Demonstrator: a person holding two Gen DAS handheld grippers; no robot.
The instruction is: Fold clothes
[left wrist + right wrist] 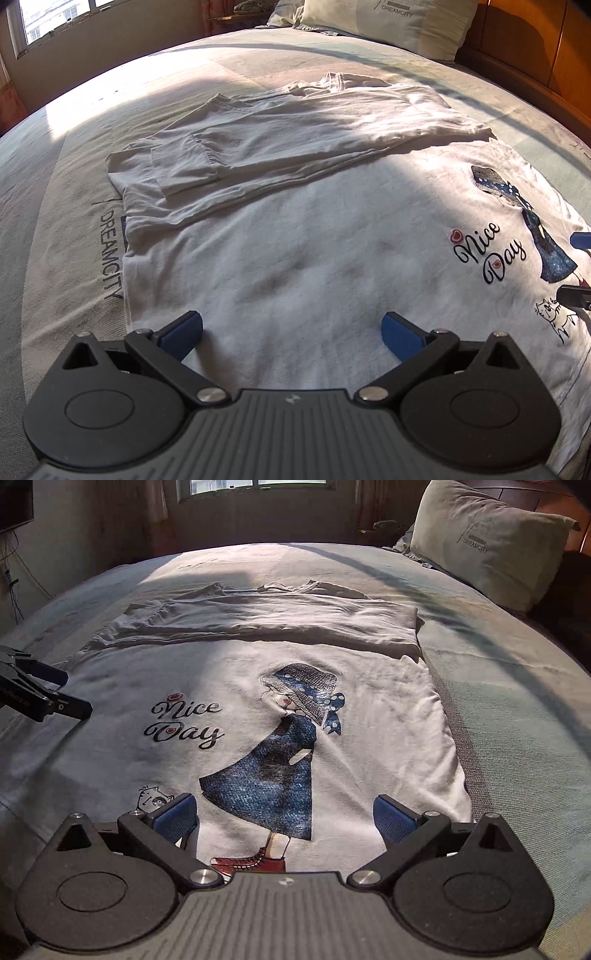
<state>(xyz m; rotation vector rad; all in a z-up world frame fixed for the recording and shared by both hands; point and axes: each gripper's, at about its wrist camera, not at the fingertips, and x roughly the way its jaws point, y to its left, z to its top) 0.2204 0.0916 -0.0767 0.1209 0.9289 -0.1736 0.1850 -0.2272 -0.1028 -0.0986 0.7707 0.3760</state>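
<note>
White T-shirt [295,258] on bed [55,258], far side folded over; left gripper [291,332] jaws apart.

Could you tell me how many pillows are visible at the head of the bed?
2. One large pillow printed DREAMCITY leans against the wooden headboard; a second pillow lies partly hidden behind it, toward the window side. More may be out of view.

Bed [332,48] under pale green cover, sunlit patches | window [255,485] glowing behind | pillow [491,546] marked DREAMCITY at the wooden headboard [535,44] | walls dim, curtains drawn aside
</note>
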